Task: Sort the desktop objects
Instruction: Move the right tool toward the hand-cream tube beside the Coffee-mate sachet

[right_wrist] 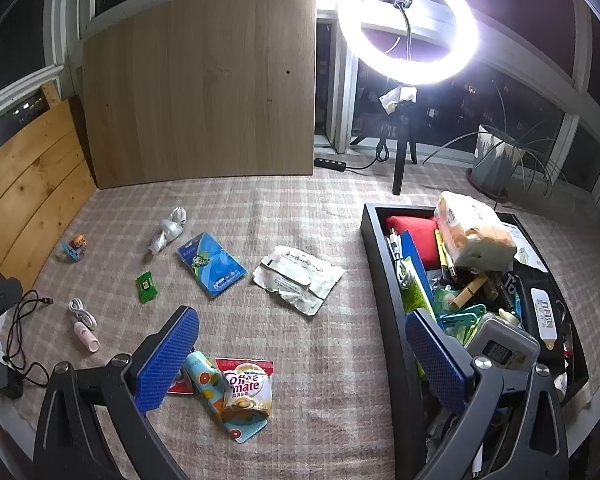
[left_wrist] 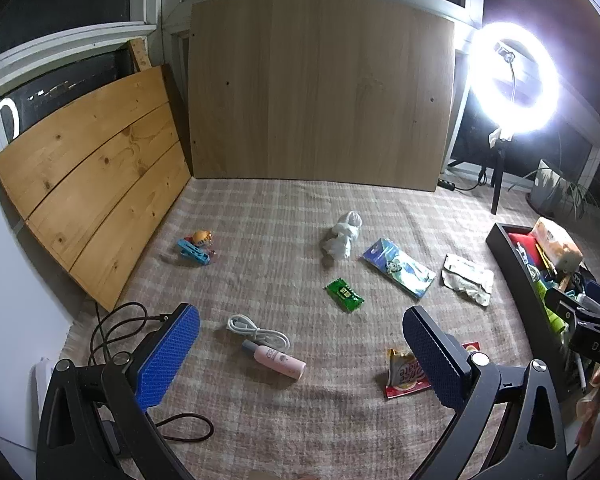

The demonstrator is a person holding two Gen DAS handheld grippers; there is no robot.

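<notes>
- Checked beige cloth (left_wrist: 284, 216) covers the work surface, backed by a pale wooden board (left_wrist: 320, 88) and, to the left, a slanted panel of knotty pine planks (left_wrist: 92, 176); a glowing white ring light (right_wrist: 408, 24) stands on a tripod by the dark window.
- Only the right wrist view shows the full black rectangular tray (right_wrist: 374, 248), crammed with a red pouch, a wrapped tissue pack (right_wrist: 474, 236), pegs and packets; the left wrist view catches just its near corner.
- Only the left wrist view shows clearly the pink cylindrical bottle (left_wrist: 274, 360) touching a coiled white cable (left_wrist: 256, 330), and the small orange toy on a blue clip (left_wrist: 196, 246) near the planks.
- Both views show the green sweet wrapper (left_wrist: 344, 295), the blue illustrated packet (left_wrist: 398, 268), the crumpled white foil pouch (right_wrist: 298, 278) and the knotted clear plastic bag (left_wrist: 342, 234).
- The left gripper (left_wrist: 300, 354) stands spread wide with nothing between its blue pads; the pink bottle lies below, in the gap, nearer the left finger.
- The right gripper (right_wrist: 302, 354) is likewise spread wide and empty; a coffee creamer sachet (right_wrist: 246, 388) and a blue fruit-printed tube (right_wrist: 206, 380) lie just beside its left finger, the tray under its right finger.
</notes>
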